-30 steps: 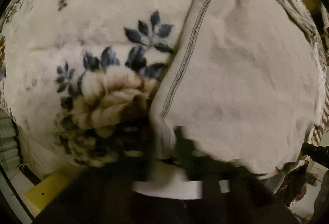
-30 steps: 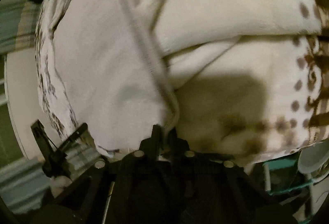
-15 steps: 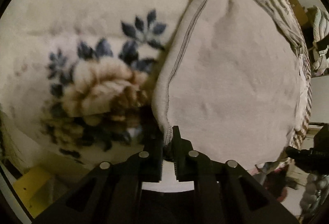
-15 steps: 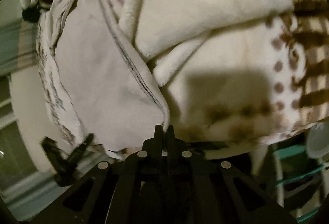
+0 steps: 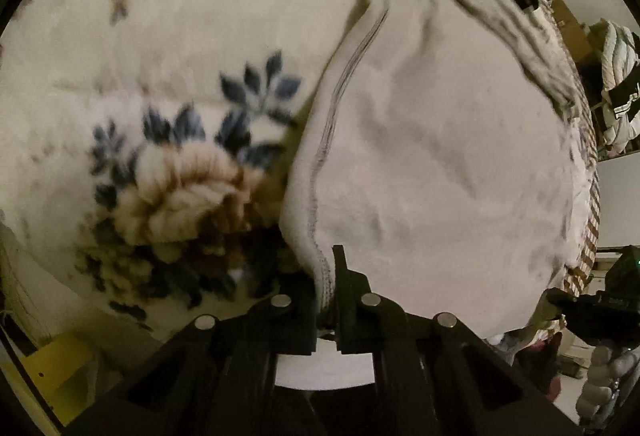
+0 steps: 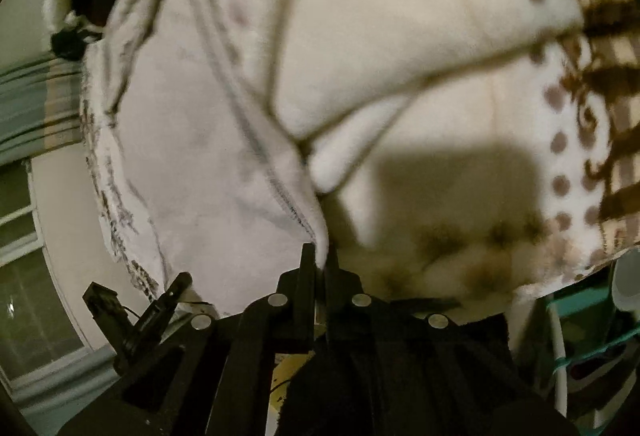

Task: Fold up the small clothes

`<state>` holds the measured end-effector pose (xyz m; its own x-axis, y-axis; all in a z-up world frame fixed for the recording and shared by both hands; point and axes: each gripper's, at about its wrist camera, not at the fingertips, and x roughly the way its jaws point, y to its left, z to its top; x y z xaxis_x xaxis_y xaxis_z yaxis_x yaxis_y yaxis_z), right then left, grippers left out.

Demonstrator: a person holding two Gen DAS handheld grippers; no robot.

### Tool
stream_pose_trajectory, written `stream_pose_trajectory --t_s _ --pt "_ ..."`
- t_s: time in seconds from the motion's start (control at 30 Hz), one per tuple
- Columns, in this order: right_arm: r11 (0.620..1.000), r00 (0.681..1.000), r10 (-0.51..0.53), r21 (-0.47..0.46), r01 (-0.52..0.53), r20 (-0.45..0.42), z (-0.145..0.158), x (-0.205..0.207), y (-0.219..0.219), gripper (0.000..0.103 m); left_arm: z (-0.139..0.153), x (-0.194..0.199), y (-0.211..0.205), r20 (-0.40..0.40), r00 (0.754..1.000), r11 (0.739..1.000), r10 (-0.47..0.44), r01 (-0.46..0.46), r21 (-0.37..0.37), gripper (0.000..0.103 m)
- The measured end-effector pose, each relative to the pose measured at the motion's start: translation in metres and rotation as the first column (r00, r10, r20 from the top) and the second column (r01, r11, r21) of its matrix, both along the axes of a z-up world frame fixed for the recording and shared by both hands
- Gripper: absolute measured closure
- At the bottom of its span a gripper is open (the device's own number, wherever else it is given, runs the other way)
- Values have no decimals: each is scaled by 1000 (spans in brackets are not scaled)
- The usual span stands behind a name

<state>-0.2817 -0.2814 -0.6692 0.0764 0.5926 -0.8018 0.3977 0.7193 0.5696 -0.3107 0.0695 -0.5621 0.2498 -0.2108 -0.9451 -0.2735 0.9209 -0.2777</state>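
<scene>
I've got both the left gripper point(image 5: 327, 276) and right gripper point(image 6: 320, 262) fingers clamped on the stitched hem corners of the garment point(image 5: 440, 156), hanging over the floral blanket point(image 5: 180, 188). Light, floppy stuff, so corners are the spot.

Surface: a fleece blanket point(image 5: 192, 48) is spreading cream, with blue and brown flowers.
Lying on it: a pale garment point(image 5: 440, 156) is partly resting there.
</scene>
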Motion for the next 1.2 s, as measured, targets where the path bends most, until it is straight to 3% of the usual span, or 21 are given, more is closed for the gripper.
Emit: stream_pose_trajectory --t_s 0.2,0.33,0.57,0.77,0.97,1.2 --pt "999 996 14 41 -17 86 52 6 -5 99 49 -8 17 66 996 998 55 -52 -39 100" --pt "996 991 -9 87 -3 135 87 15 -11 99 74 31 43 89 990 991 106 -98 -91 100" --pt "978 976 -94 203 53 199 142 44 -24 99 115 96 42 158 968 969 197 -167 -183 100" --pt "976 950 -127 207 68 285 182 96 -22 99 152 162 52 263 939 964 222 -170 -206 100" --pt "972 913 -211 177 157 350 193 184 -24 99 142 253 55 294 929 959 225 -157 -237 100" --pt "959 901 -283 91 268 328 164 301 -20 99 96 365 58 241 956 976 164 -122 -181 99"
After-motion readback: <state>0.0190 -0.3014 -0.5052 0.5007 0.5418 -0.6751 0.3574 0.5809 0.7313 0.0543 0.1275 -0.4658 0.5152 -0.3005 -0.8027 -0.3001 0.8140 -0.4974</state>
